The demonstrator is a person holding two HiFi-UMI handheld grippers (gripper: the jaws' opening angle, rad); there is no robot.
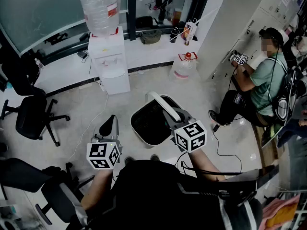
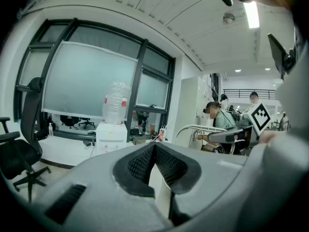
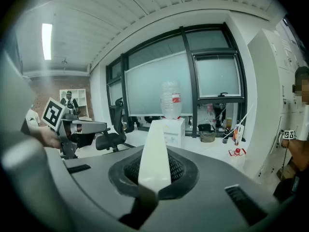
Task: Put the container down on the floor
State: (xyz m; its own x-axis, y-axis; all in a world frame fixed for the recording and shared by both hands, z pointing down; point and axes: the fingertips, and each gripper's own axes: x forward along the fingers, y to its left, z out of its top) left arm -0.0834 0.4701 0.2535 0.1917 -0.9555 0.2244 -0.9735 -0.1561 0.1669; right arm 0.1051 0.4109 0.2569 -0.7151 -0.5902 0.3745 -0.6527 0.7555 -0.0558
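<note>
The right gripper (image 3: 153,175) clamps the white rim of the container (image 1: 135,127), low over the floor (image 1: 86,104) between the 2 grippers. The left gripper (image 2: 154,151), just beside the container, has its jaws pressed together.

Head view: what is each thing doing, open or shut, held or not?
container: open top, held by its white edge
right gripper: shut on container
left gripper: shut, empty
water bottle: upside down on dispenser
floor jug: upright, capped
</note>
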